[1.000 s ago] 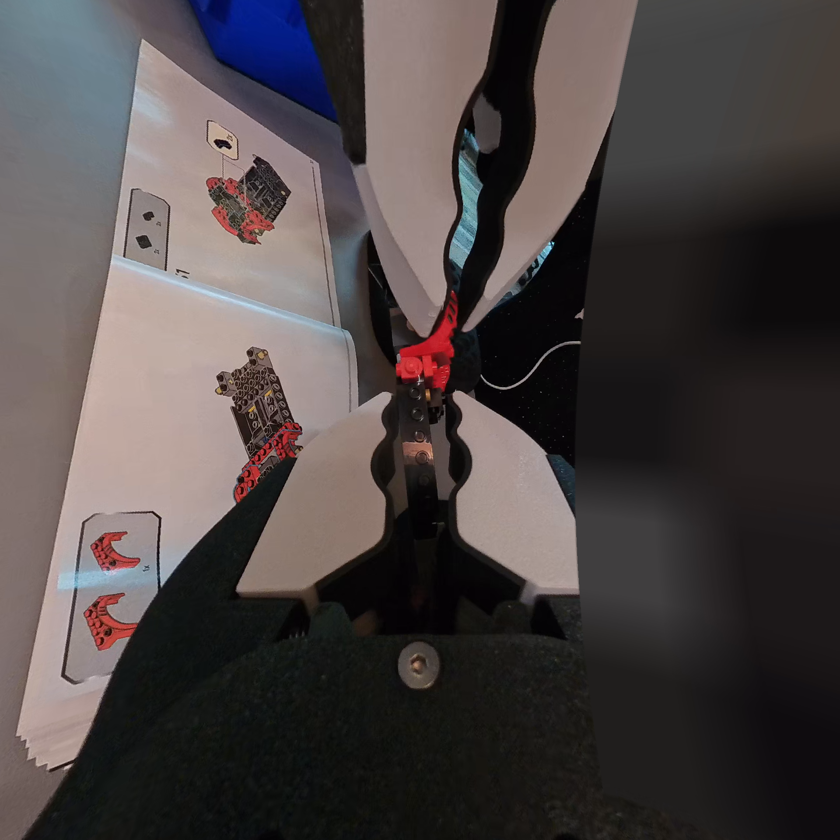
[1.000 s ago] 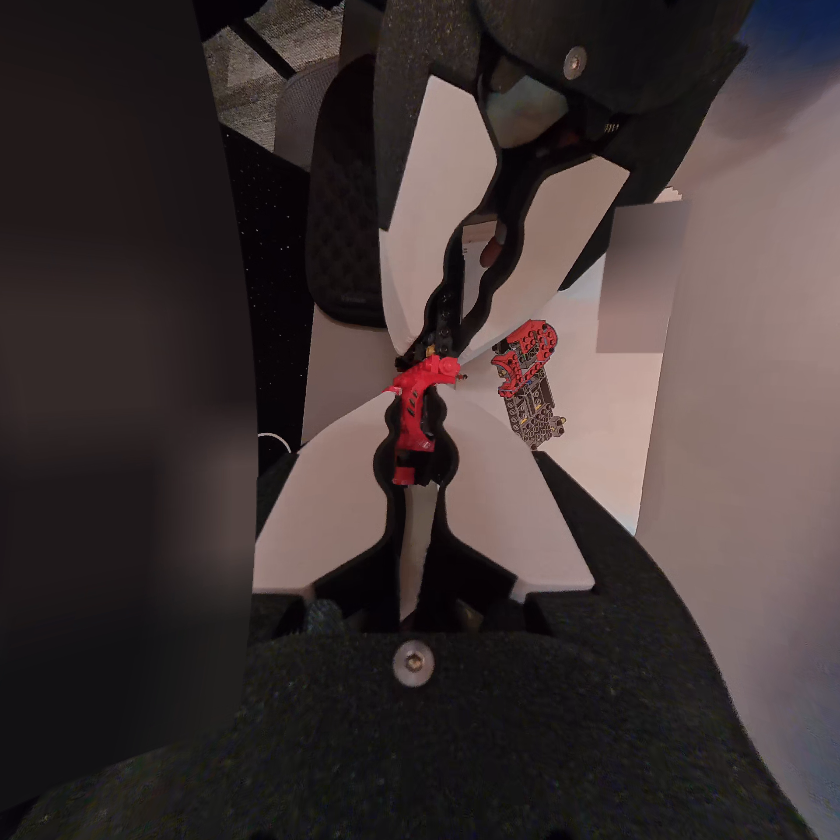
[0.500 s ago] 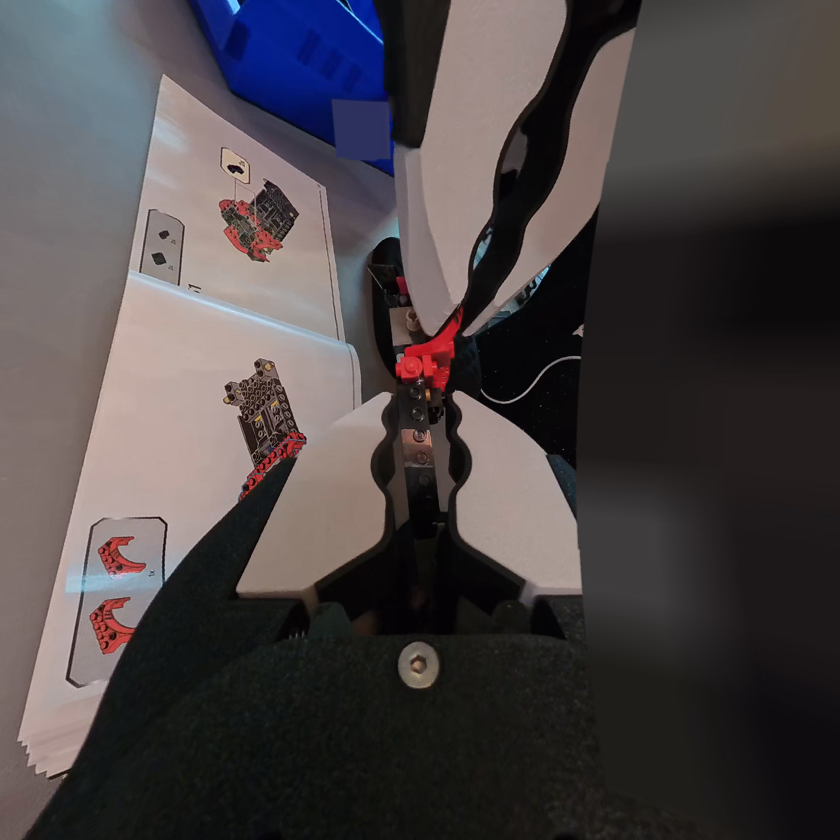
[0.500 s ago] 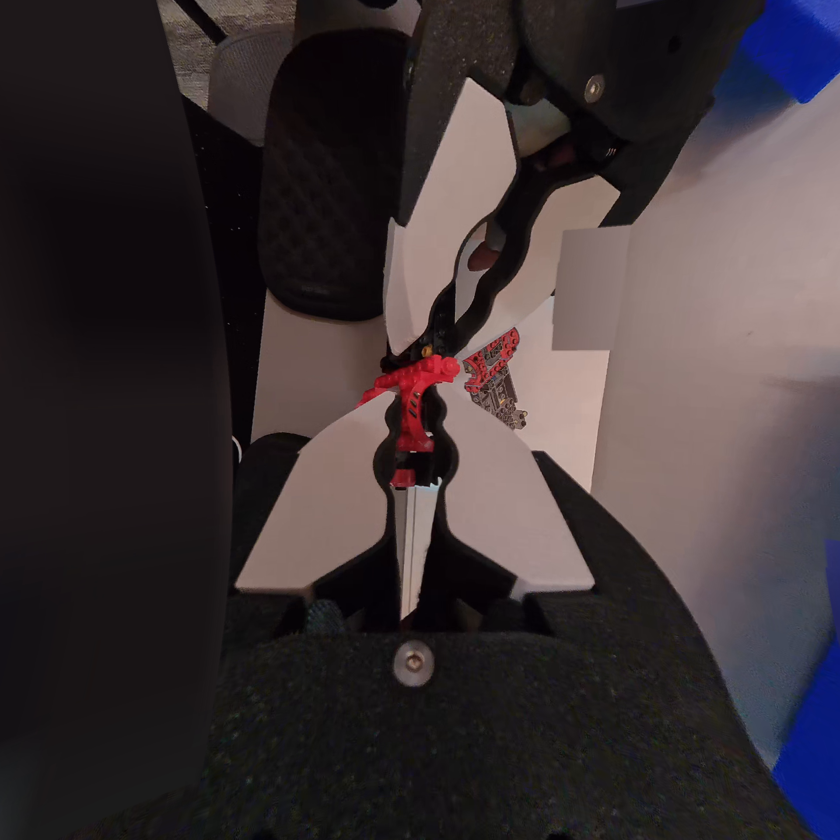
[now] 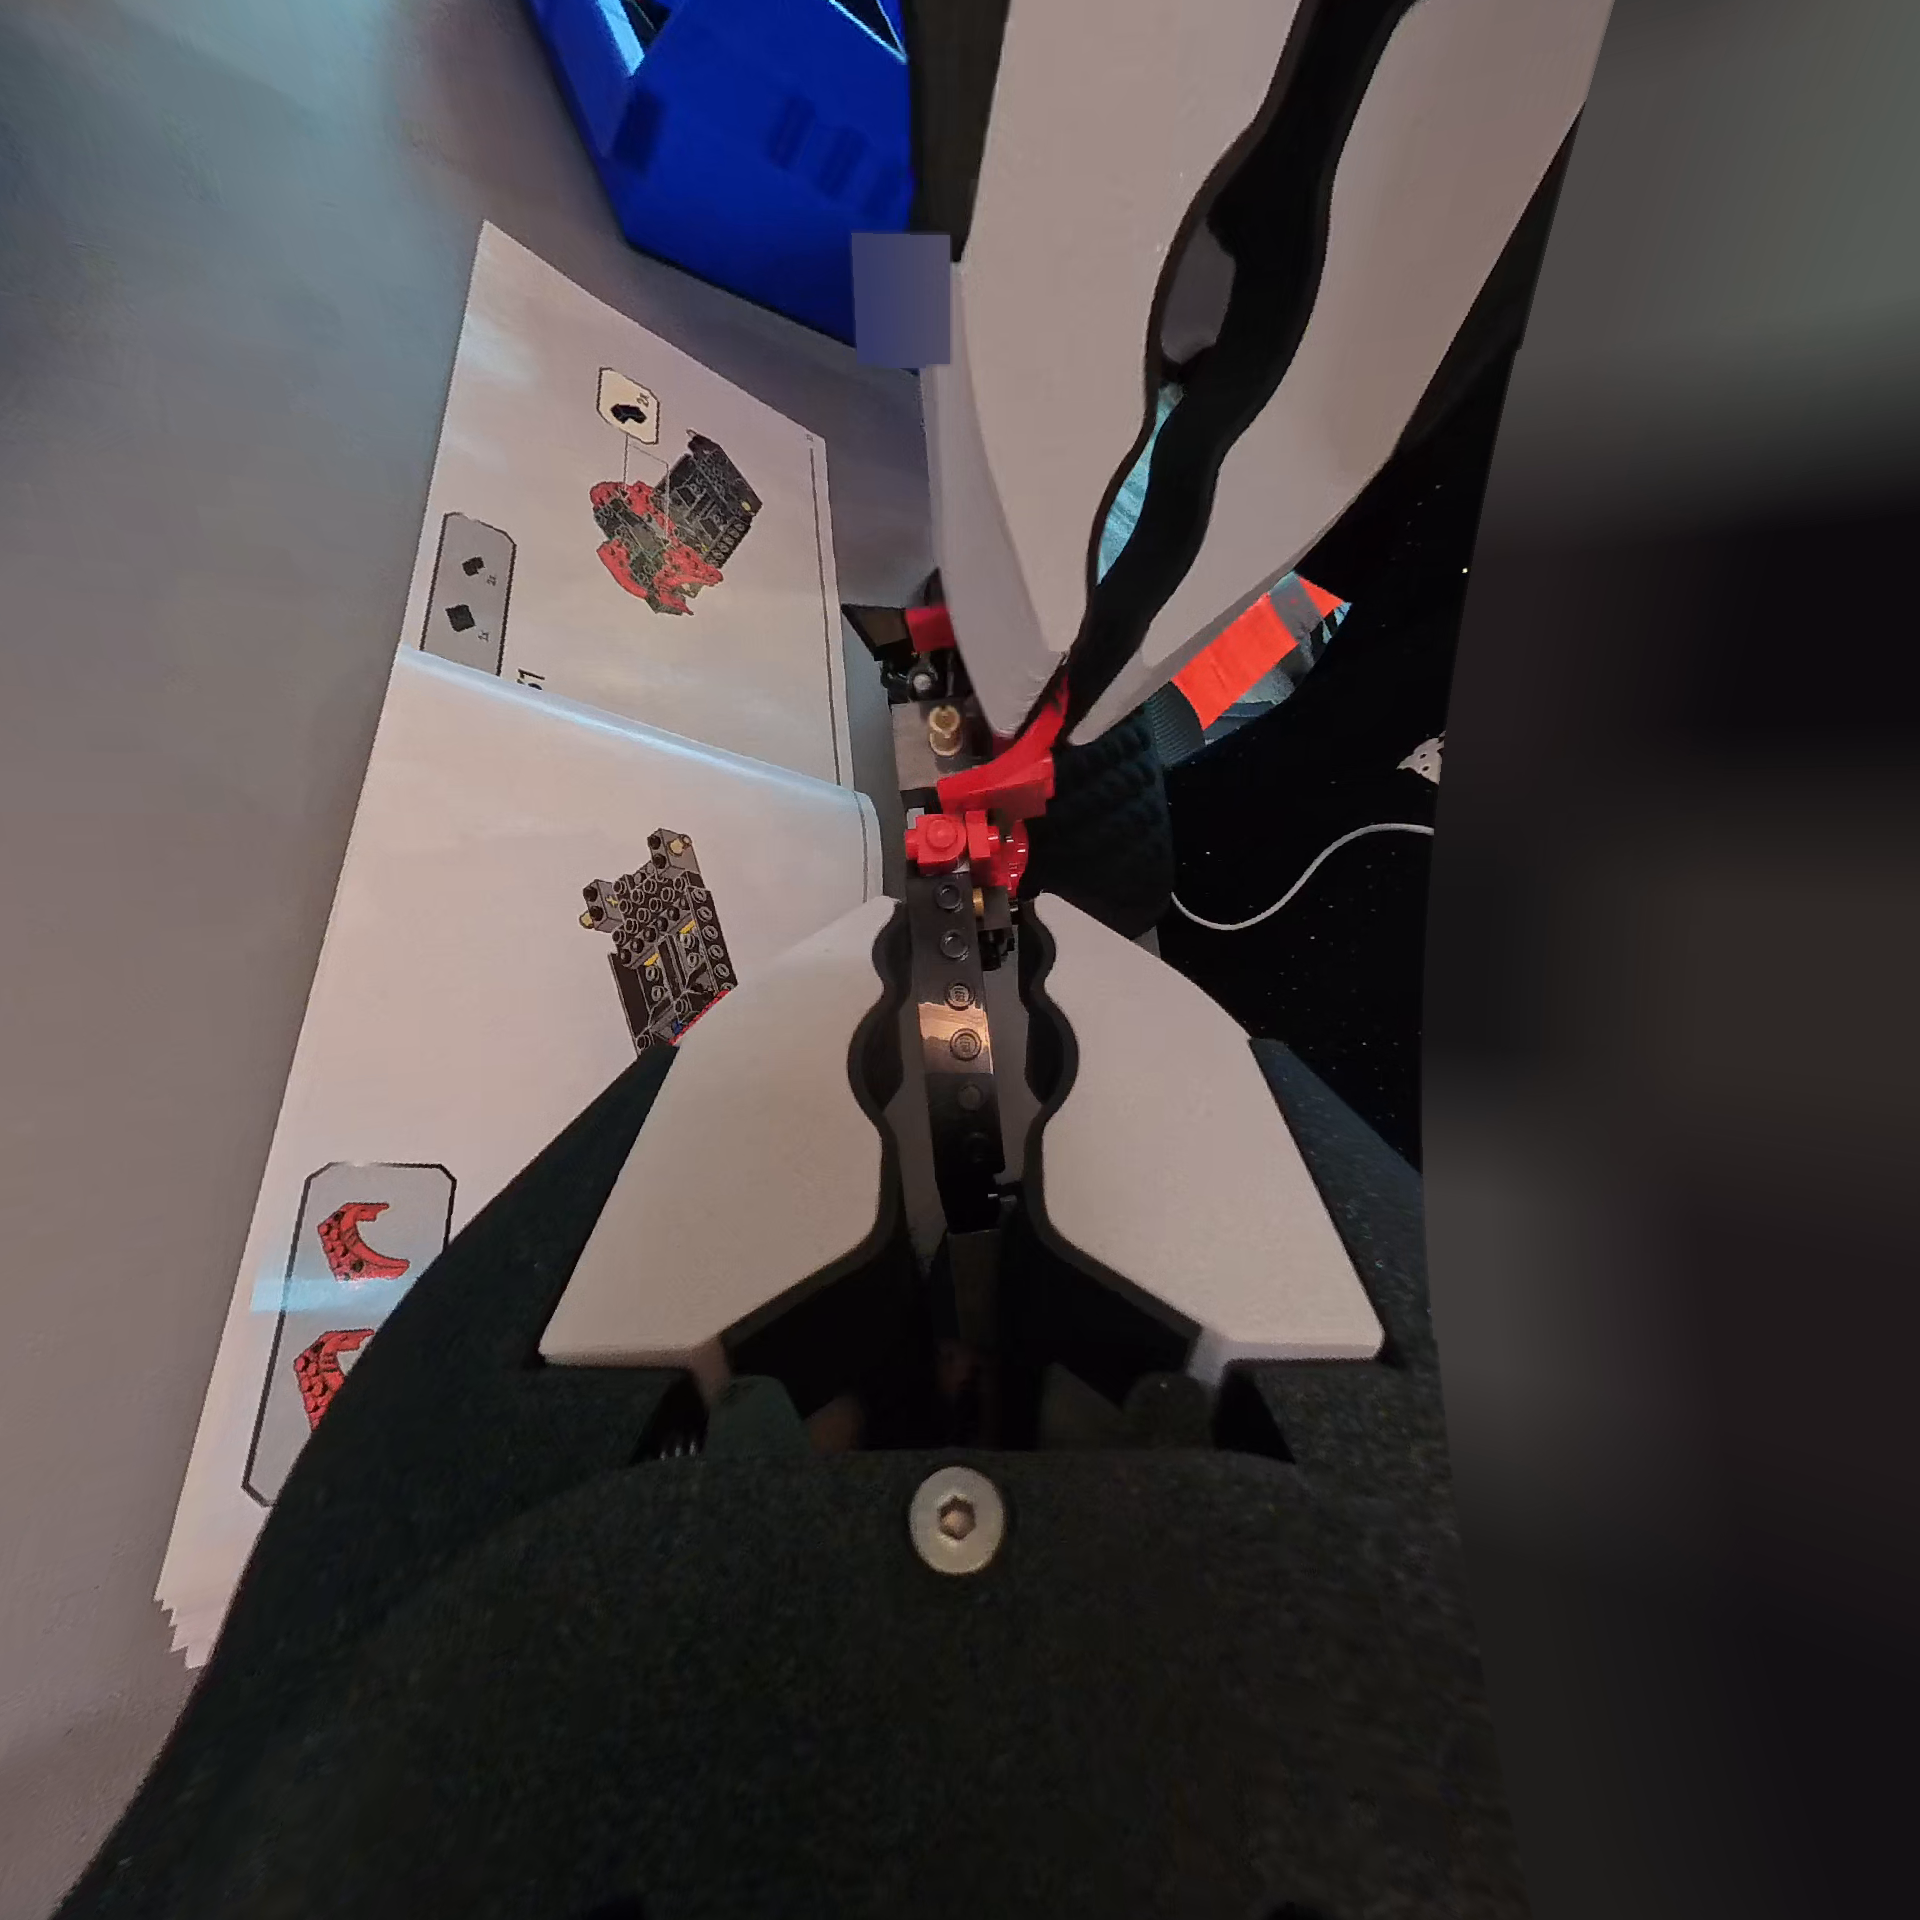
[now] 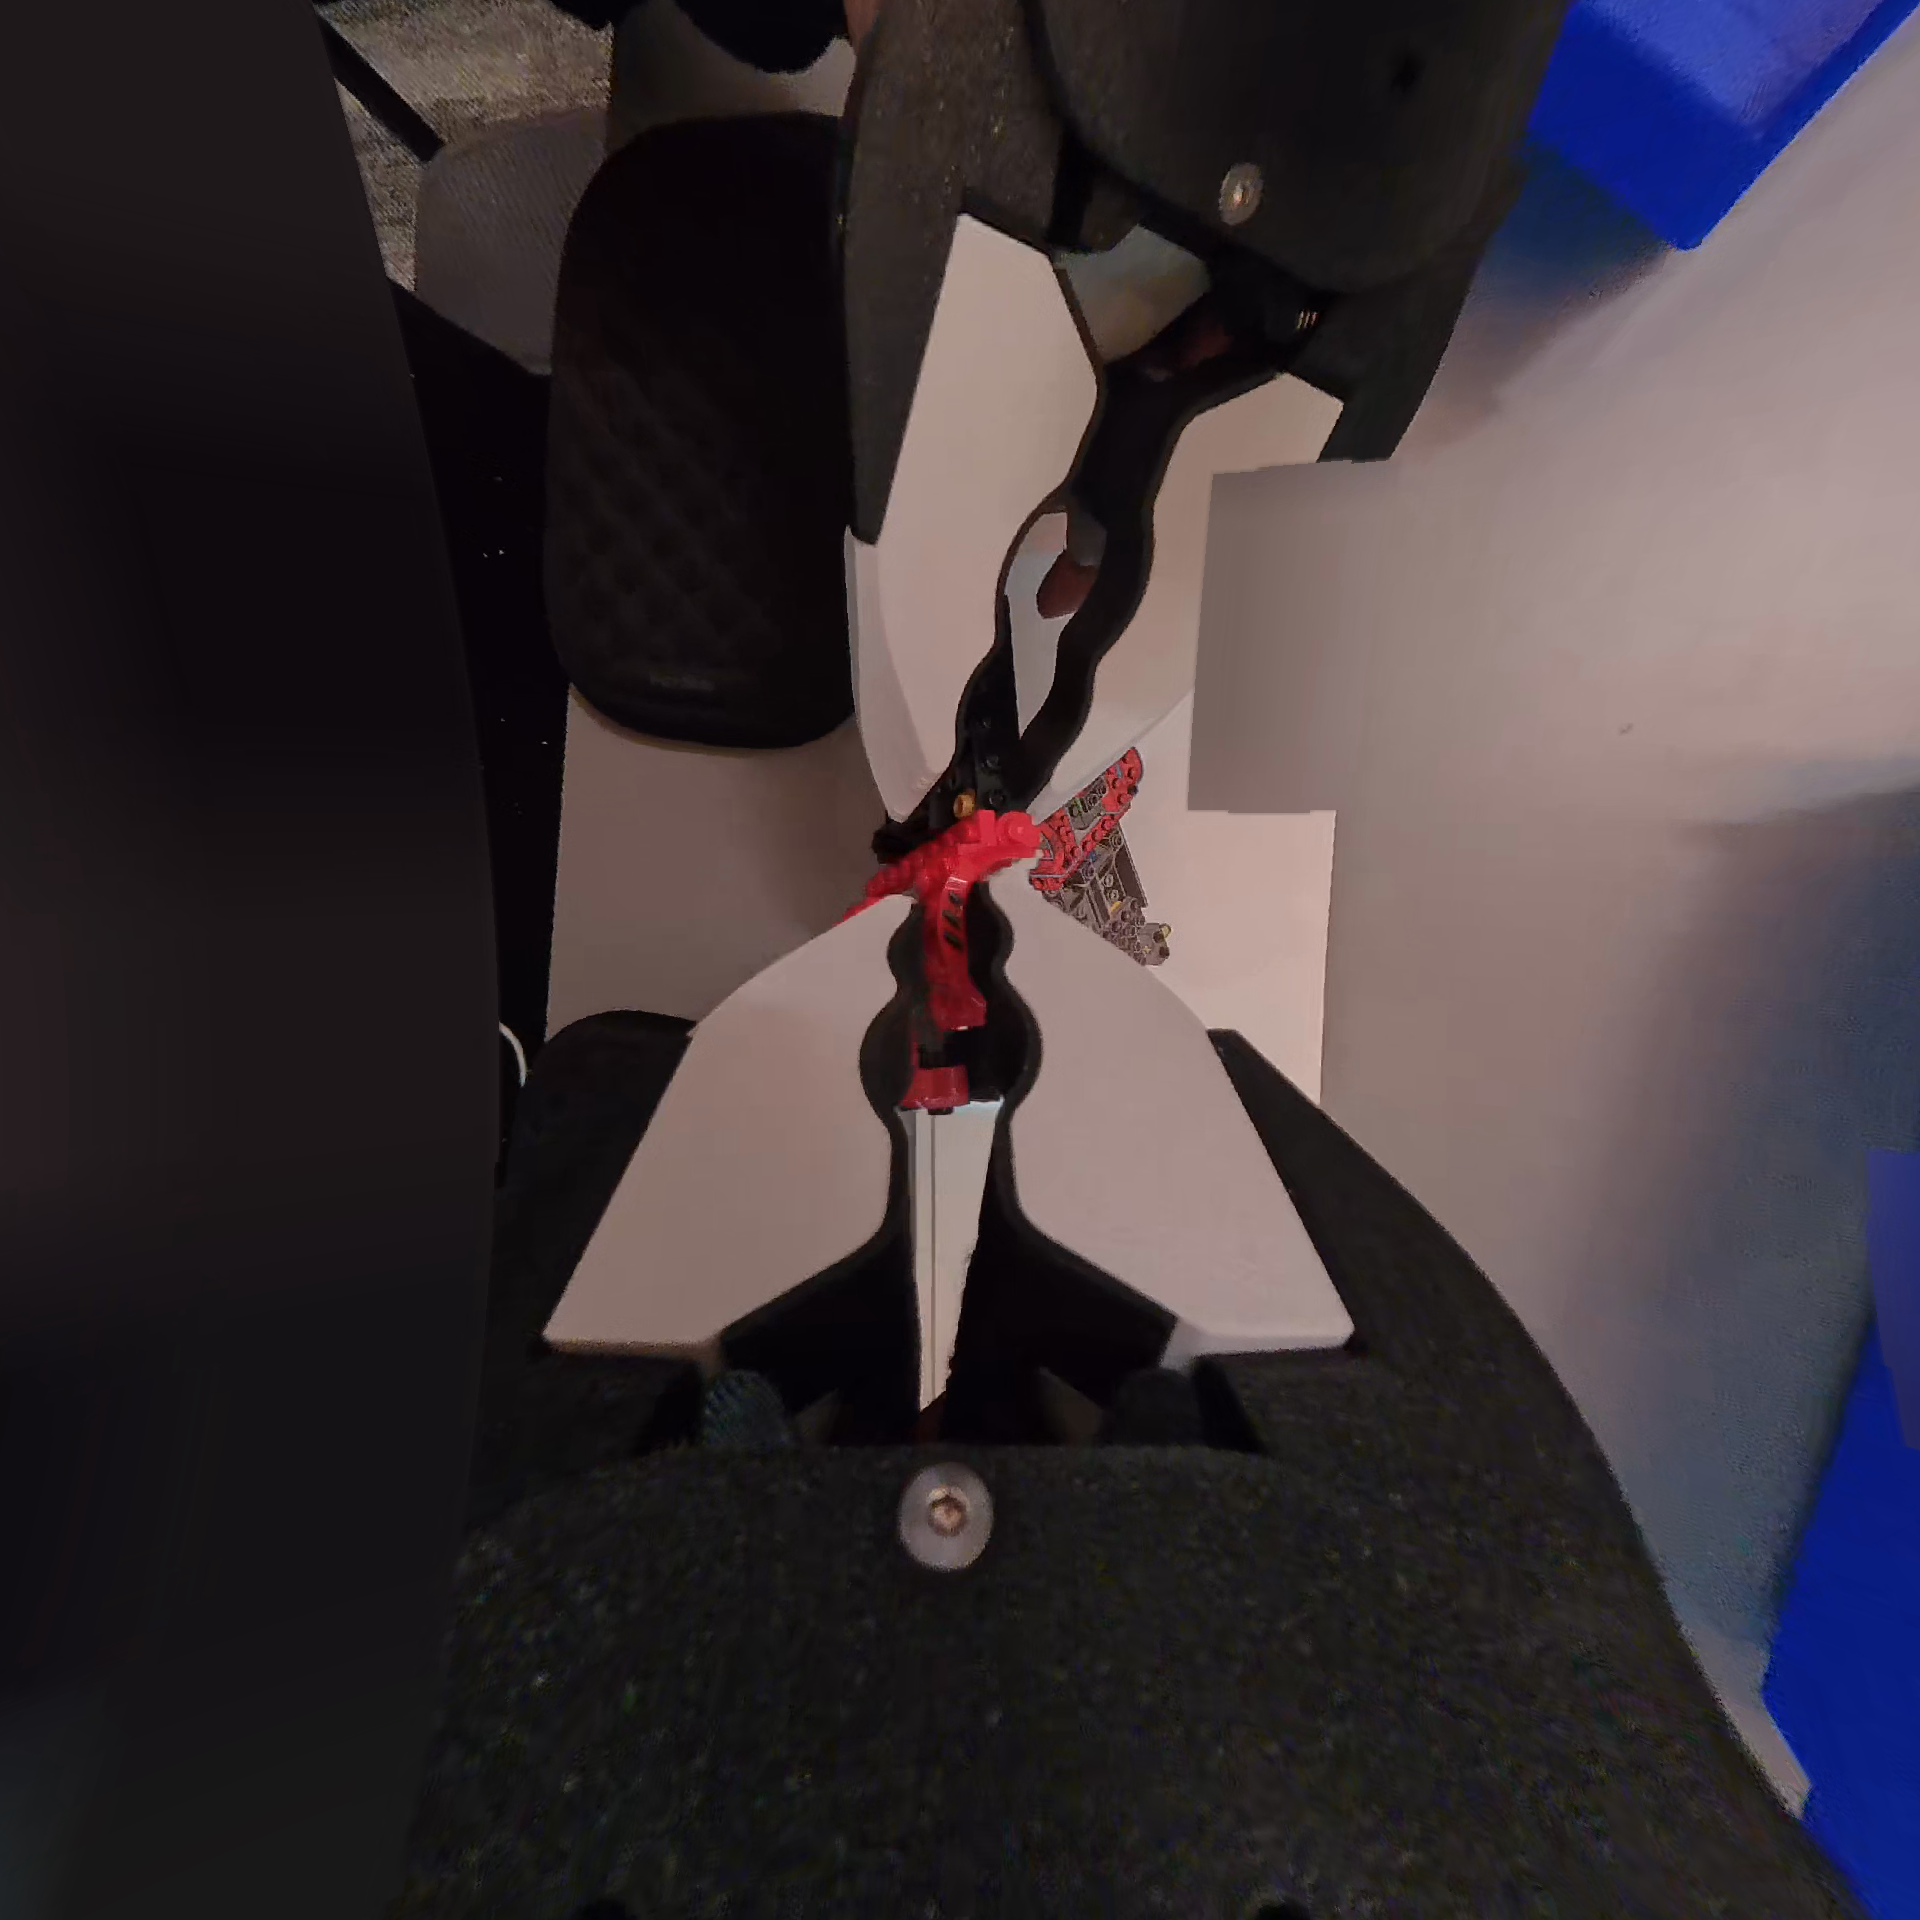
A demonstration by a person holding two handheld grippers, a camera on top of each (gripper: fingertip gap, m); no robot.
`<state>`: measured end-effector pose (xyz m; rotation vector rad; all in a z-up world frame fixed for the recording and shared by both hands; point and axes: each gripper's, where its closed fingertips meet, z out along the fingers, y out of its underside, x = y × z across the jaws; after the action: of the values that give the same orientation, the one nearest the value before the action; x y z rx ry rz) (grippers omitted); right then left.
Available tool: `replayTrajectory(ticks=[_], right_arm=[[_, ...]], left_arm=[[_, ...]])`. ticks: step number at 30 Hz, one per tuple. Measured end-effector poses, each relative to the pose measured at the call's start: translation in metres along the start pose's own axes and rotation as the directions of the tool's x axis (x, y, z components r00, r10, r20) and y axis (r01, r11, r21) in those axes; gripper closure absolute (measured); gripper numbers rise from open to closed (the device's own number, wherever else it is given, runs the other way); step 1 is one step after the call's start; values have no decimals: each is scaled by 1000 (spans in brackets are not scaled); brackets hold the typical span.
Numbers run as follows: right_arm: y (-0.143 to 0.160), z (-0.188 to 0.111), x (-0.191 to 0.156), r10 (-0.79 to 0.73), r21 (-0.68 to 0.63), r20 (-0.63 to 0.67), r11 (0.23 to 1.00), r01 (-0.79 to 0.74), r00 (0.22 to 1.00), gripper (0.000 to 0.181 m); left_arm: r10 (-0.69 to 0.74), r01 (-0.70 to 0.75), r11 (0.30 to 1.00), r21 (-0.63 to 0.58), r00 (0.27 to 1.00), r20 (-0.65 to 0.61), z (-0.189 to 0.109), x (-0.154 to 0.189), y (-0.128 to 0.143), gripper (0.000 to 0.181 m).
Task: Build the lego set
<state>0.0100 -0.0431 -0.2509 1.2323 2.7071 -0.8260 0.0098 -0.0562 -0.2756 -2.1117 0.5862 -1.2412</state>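
Grippers meet tip to tip: left gripper [image 5: 961,914] clamps black studded assembly [image 5: 961,1023] lengthwise; right gripper [image 6: 951,894] clamps red curved piece [image 6: 951,914], its end directly ahead at the assembly's red end.

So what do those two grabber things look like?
Both match. The left gripper and right gripper each have two flat white jaws with wavy black rubbery inner edges, on a rough speckled black body with one silver hex screw in the middle.

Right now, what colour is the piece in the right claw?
Red with small black stripes, seen best in the right wrist view.
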Motion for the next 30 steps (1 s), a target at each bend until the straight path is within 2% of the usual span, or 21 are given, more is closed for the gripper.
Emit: replayTrajectory(ticks=[7, 22, 30], right_arm=[[5, 5, 1, 32, -3, 16, 999, -32, 999, 174], [8, 3, 9, 1, -96, -108, 995, -11, 994, 173], [7, 4, 8, -6, -118, -120, 993, -8, 993, 168]], left_arm=[[11, -11, 1000, -4, 1000, 23, 0, -2, 0, 162], [6, -6, 1000, 3, 998, 61, 0, -8, -3, 162], [-36, 36, 999, 25, 999, -4, 1, -4, -2, 162]])
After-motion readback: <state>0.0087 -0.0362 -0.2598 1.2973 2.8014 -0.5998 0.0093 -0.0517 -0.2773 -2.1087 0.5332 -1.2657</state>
